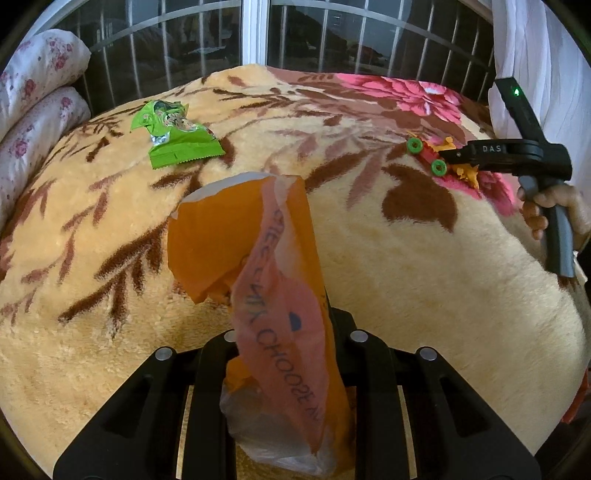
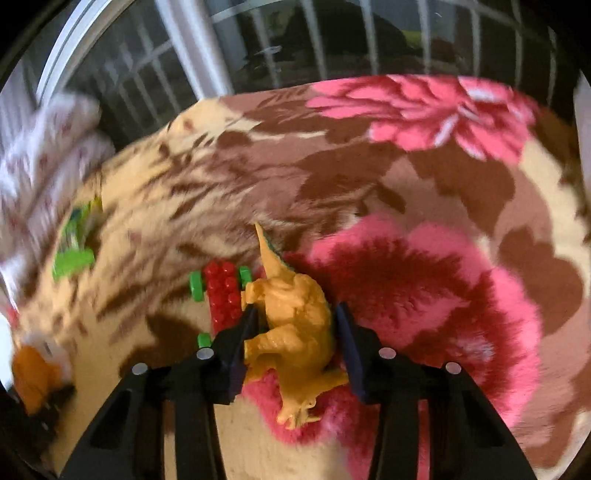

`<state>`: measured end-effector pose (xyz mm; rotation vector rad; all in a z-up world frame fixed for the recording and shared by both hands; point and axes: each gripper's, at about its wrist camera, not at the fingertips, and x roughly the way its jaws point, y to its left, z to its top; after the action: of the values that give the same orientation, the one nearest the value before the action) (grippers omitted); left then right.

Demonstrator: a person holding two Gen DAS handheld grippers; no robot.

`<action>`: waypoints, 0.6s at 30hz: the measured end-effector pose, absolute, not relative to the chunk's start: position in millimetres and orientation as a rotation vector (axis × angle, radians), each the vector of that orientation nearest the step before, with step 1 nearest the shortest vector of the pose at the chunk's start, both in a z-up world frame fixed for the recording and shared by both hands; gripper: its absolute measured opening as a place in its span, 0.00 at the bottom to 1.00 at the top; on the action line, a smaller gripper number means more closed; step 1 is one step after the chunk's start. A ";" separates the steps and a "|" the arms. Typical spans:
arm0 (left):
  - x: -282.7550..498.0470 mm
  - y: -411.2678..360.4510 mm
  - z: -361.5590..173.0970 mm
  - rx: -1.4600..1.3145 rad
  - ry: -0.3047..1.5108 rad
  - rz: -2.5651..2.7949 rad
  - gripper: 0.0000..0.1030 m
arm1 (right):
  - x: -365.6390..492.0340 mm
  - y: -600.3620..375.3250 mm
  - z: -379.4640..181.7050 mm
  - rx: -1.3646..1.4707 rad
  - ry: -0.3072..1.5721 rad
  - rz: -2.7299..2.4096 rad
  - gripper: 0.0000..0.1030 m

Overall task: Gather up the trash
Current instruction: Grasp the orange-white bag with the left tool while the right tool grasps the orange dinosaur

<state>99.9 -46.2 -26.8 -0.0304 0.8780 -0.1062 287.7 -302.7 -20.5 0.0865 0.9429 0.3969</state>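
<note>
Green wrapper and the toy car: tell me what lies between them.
Only bare blanket lies between the green wrapper and the toy car, seen in the left wrist view.

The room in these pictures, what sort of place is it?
Most likely a bedroom. A plush floral blanket covers what looks like a bed, flowered pillows are stacked at one end, and a barred window stands right behind.

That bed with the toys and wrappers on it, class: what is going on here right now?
A person works over a floral blanket with two handheld grippers. The left gripper is shut on an orange plastic bag. The right gripper is open, its fingers either side of an orange toy dinosaur, beside a red brick car. A green snack wrapper lies farther off on the blanket.
</note>
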 end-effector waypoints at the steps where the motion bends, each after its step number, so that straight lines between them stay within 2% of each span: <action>1: 99.8 -46.1 -26.7 -0.031 0.878 -0.105 0.20 | 284.6 -301.1 -20.5 0.087 0.932 0.384 0.42; 6: 99.7 -46.0 -26.6 -0.030 0.877 -0.104 0.20 | 269.3 -290.3 -13.4 0.033 0.922 0.353 0.41; 11: 99.4 -44.3 -26.0 -0.044 0.873 -0.109 0.20 | 242.6 -318.3 12.2 0.202 0.862 0.382 0.41; 14: 99.4 -42.5 -25.8 -0.055 0.871 -0.113 0.20 | 222.5 -330.5 14.2 0.138 0.872 0.263 0.41; 18: 96.0 -41.2 -23.1 -0.063 0.852 -0.117 0.20 | 159.6 -345.5 31.6 0.287 0.773 0.374 0.41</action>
<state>96.0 -41.2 -23.1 -0.0629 0.8522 -0.1166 159.6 -345.5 31.6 0.2866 0.7734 0.3742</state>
